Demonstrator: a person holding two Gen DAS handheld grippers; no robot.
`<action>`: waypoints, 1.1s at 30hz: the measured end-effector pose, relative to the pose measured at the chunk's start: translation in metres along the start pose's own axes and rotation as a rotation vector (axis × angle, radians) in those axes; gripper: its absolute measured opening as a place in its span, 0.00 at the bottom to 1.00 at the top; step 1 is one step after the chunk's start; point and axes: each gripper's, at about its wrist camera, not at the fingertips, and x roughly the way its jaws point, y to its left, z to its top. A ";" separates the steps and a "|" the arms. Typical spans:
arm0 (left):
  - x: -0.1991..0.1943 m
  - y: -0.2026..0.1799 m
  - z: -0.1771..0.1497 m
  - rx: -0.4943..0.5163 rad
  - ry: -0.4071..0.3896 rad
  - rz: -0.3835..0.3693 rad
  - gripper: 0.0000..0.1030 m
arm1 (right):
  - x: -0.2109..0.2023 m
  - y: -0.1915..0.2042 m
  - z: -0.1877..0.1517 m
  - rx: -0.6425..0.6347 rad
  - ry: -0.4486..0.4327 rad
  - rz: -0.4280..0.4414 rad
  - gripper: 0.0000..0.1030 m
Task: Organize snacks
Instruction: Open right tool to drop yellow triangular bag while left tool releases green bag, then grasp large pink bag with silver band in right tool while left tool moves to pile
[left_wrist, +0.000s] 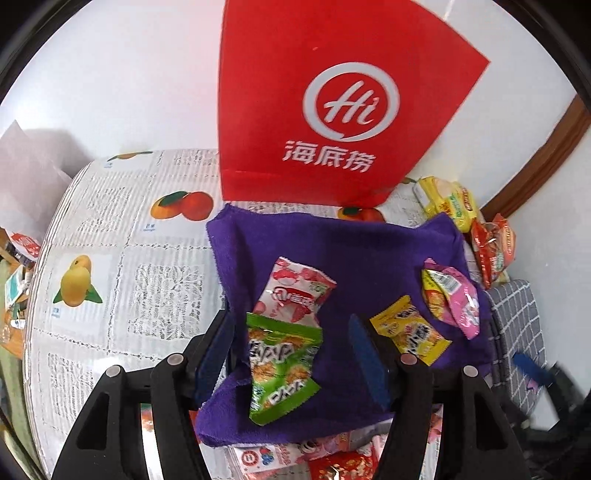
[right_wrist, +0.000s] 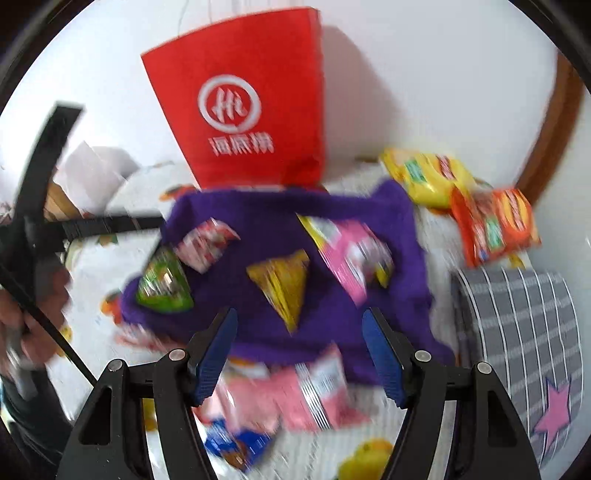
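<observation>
Straddling the green pack (left_wrist: 282, 369) on the towel (left_wrist: 354, 258), the left hand-held gripper (left_wrist: 291, 354) is released; the right hand-held gripper (right_wrist: 301, 354) gapes too.

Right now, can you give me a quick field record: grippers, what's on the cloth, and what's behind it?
left gripper: open, around the green snack packet
right gripper: open, empty, above the cloth's near edge
purple cloth: holds green, red-white, yellow and pink packets
red paper bag: upright behind the cloth
right wrist view: motion-blurred
</observation>
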 end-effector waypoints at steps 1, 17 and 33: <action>-0.003 -0.003 -0.001 0.007 -0.006 -0.007 0.61 | -0.001 -0.005 -0.011 0.015 0.005 -0.009 0.68; -0.049 -0.030 -0.012 0.090 -0.092 -0.074 0.63 | 0.036 0.012 -0.076 -0.040 0.001 -0.118 0.68; -0.052 -0.051 -0.023 0.155 -0.128 -0.031 0.63 | 0.023 -0.030 -0.105 0.120 -0.224 0.023 0.46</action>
